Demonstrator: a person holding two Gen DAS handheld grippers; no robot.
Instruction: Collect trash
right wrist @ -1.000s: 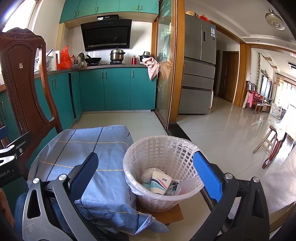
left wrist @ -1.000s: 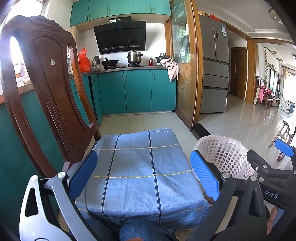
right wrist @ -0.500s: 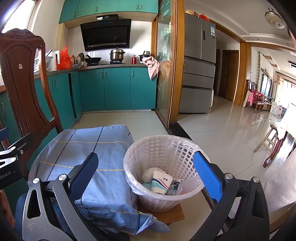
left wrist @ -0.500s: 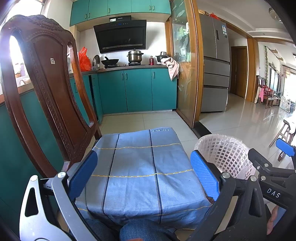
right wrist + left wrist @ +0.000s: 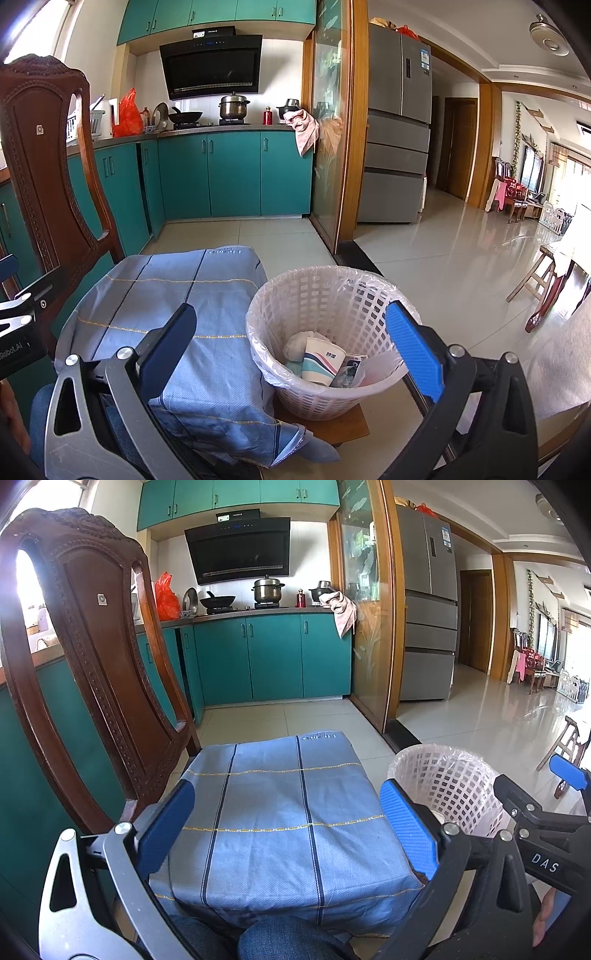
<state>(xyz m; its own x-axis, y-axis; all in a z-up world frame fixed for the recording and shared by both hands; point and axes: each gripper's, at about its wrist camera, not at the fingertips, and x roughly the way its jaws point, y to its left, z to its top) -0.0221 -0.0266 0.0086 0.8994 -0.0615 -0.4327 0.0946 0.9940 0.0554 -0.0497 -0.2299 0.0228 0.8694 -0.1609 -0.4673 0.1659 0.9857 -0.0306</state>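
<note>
A white lattice trash basket (image 5: 332,295) lined with a clear bag stands on a small wooden board to the right of a seat covered with a blue checked cloth (image 5: 177,306). Inside lie a paper cup (image 5: 321,362), crumpled tissue (image 5: 297,343) and a wrapper. My right gripper (image 5: 291,347) is open and empty, held over the near side of the basket. My left gripper (image 5: 288,830) is open and empty over the blue cloth (image 5: 280,812); the basket (image 5: 450,782) shows at its right. No trash shows on the cloth.
A carved wooden chair back (image 5: 92,646) rises at the left. Teal kitchen cabinets (image 5: 258,657) and a stove with pots stand behind. A glass sliding door (image 5: 328,147), a grey fridge (image 5: 399,129) and a shiny tiled floor lie to the right. A wooden stool (image 5: 543,284) stands at far right.
Both grippers have stayed open and almost still; the views have shifted only slightly.
</note>
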